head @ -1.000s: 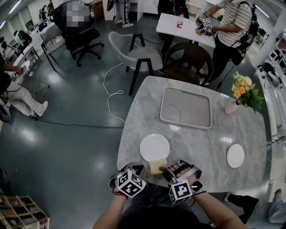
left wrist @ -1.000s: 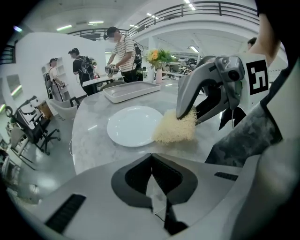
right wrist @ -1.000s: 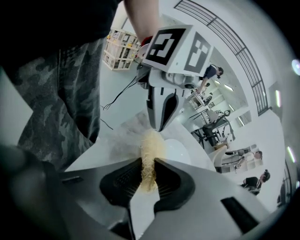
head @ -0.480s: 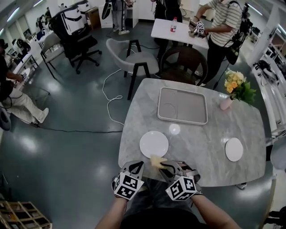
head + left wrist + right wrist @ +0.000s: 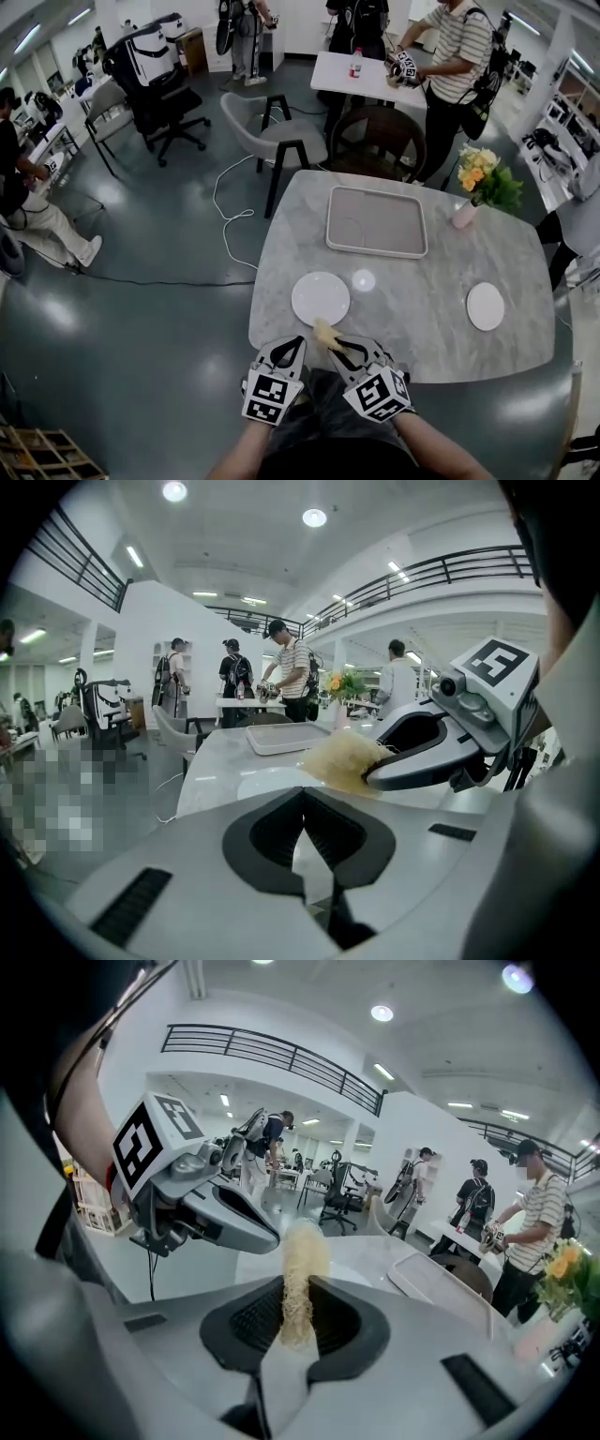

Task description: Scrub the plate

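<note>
The right gripper is clenched on a yellow sponge, which sticks up from between its jaws. Just beside it, the left gripper has its jaws pressed together with nothing in them. Both hang over the near edge of the table. The plate lies just beyond the sponge, apparently untouched. So the sponge is in hand, but the scrubbing itself looks not yet begun. A second plate sits well to the right.
</note>
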A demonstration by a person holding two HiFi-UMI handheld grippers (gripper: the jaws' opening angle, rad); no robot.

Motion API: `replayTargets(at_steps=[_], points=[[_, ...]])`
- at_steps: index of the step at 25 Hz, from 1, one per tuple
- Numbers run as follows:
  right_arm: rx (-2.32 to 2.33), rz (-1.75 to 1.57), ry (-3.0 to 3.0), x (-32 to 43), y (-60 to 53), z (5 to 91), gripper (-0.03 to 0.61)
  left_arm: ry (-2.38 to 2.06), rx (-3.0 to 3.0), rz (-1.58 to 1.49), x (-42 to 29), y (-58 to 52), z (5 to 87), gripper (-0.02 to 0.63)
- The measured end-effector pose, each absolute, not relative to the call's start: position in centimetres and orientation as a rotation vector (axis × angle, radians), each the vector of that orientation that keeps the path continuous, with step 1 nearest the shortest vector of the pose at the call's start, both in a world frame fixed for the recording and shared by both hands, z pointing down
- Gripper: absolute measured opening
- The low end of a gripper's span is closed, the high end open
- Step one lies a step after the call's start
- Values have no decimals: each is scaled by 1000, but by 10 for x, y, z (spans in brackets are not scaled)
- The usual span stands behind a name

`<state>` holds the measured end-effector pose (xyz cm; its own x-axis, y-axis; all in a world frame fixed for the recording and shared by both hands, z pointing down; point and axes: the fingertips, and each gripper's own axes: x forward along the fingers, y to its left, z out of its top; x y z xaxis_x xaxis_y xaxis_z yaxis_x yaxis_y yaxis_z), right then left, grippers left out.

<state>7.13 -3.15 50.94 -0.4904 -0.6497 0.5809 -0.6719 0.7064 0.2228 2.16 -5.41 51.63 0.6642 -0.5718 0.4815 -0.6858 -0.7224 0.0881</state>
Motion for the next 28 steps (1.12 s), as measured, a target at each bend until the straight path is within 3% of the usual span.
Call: replayTargets(at_steps=[28], points=[[1201, 171, -2364, 69, 5, 486, 72, -1079, 2647, 553, 13, -8, 493, 12]])
